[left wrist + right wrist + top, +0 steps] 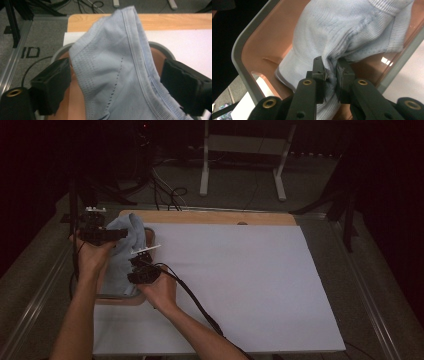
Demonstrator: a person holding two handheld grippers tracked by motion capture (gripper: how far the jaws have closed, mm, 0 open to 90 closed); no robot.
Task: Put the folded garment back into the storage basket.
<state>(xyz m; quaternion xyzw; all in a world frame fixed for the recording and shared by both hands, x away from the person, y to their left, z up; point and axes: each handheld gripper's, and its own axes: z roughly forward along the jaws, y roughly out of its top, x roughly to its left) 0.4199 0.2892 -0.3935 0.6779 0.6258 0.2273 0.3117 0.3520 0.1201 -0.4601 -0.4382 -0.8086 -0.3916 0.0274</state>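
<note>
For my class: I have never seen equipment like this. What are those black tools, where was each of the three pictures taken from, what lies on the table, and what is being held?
A person holds a hand-operated two-jaw gripper in each hand. The high view looks down on the table from above the person; the other two views come from cameras riding on each gripper. On the wooden table lies a white sheet, and at its left edge a grey-rimmed, salmon-coloured basin holding a light blue knitted garment. The right gripper pinches a fold of that garment. The left gripper stands open, its jaws either side of the cloth without pressing it.
</note>
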